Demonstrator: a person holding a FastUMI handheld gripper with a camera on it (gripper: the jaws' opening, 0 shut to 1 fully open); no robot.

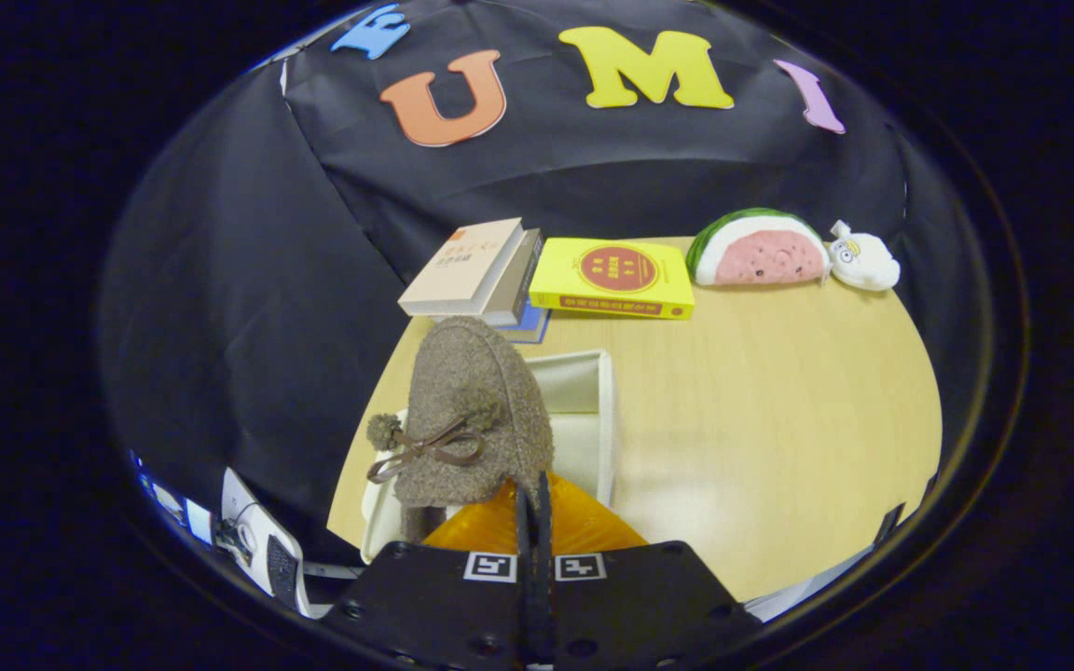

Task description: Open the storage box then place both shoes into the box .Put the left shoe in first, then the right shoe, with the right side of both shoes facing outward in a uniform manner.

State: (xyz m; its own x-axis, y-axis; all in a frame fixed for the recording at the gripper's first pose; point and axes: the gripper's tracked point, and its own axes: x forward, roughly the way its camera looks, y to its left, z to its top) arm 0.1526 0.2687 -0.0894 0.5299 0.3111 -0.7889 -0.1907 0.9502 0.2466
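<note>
Your pale wooden table carries stacked books, a yellow book, a watermelon-slice plush, a small white plush and the white storage box.

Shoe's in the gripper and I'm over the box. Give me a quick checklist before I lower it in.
1. Grip: the gripper has its fingers closed together on the brown shoe, held up above the table. Ok.
2. Box open: the white storage box shows an open top beneath and beyond the shoe. Ok.
3. Box interior free: the shoe hides most of it. Cannot tell.
4. Which shoe, left or right: cannot tell.
5. Side facing outward: cannot tell from this angle.
6. Clutter: the books, yellow book and watermelon plush lie beyond the box, apart from it. Ok.
</note>
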